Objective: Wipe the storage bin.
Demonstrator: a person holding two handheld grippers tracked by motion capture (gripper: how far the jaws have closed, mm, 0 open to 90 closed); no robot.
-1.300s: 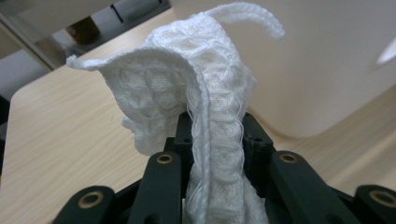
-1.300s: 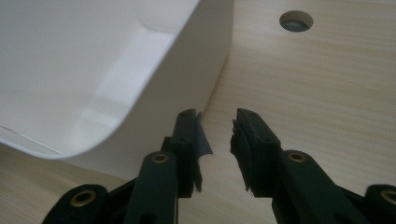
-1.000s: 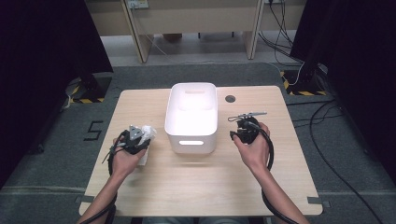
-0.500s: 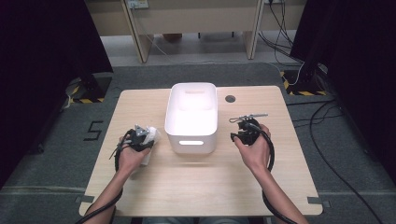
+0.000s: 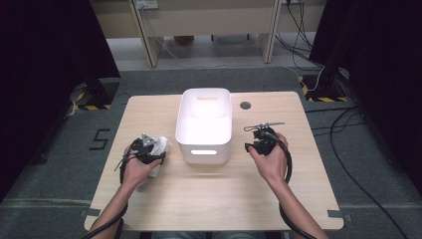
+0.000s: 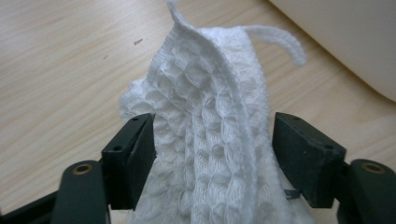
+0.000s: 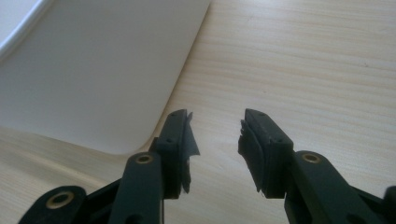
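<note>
1. The white waffle-knit cloth (image 6: 205, 130) lay on the bench (image 5: 214, 209) just left of the white plastic bin (image 5: 204, 124), not yet inside it.
2. The left hand-held gripper (image 6: 212, 149) had just been opening, its jaws wide around the cloth, pads hardly pressing.
3. The right hand-held gripper (image 7: 217, 140) stood open and empty beside the bin.

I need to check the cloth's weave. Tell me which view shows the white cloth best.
The left gripper view: the white cloth stands close up between the open jaws of the left gripper, its waffle weave and hemmed edge clear. The high view shows it as a small white bundle beside the white bin, partly under that gripper.
</note>
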